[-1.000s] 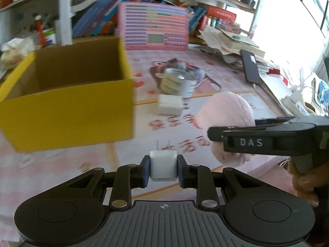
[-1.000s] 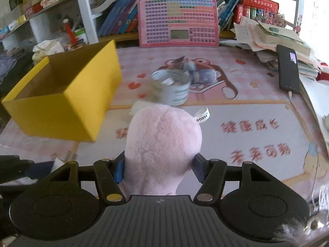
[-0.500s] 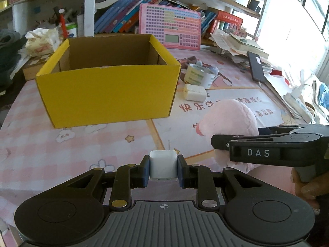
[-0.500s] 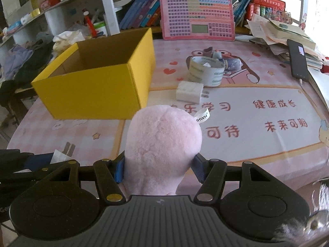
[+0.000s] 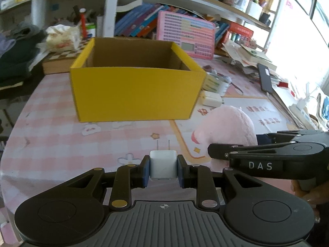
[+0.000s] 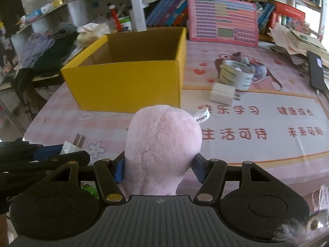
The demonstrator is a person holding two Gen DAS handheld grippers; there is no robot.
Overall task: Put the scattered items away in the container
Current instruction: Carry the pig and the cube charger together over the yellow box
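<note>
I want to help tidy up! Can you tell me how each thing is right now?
Yellow box: open on top, nothing seen inside.
White charger plug: held in left gripper, prongs forward.
Pink plush toy: squeezed in right gripper.
Second white charger: lying on table.
Tape roll: standing on table.

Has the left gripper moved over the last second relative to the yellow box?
Yes. The left gripper swung left; the yellow box went from frame left to centred ahead.
</note>
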